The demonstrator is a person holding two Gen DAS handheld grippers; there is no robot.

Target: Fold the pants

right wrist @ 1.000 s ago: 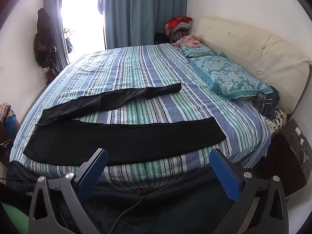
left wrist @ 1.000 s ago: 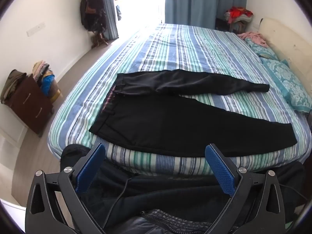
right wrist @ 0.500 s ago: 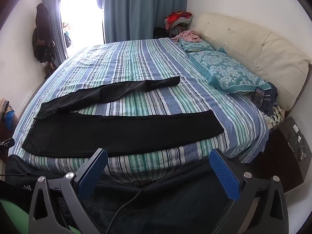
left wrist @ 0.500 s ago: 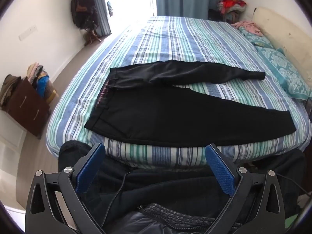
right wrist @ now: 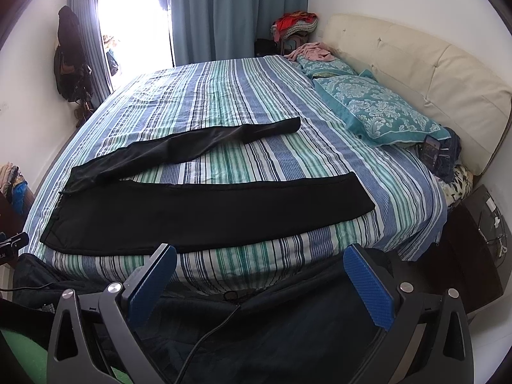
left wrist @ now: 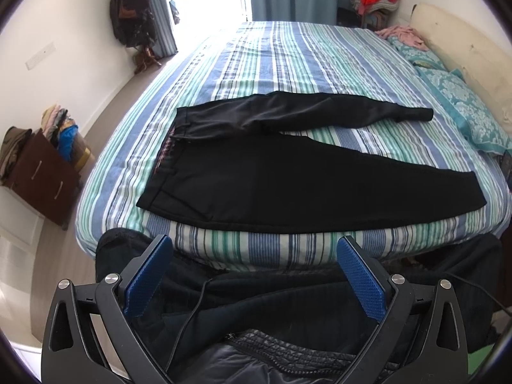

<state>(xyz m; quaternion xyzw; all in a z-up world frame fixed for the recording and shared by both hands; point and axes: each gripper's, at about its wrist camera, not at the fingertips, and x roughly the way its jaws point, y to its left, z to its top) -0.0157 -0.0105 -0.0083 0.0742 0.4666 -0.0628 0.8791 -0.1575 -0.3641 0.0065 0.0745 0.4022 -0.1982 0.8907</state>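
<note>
Black pants [left wrist: 243,179] of matte, smooth fabric lie flat on the blue, green and white striped bed [left wrist: 288,60], near its front edge, two legs spread apart in a V. Left hand-held gripper [left wrist: 254,283] and right hand-held gripper [right wrist: 260,283], each with two blue textured pads, hover wide apart, empty, short of the mattress.

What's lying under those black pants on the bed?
The black pants lie flat, legs spread, on a blue, green and white striped bedsheet. The sheet directly beneath them is covered, so anything else under there cannot be seen.
</note>
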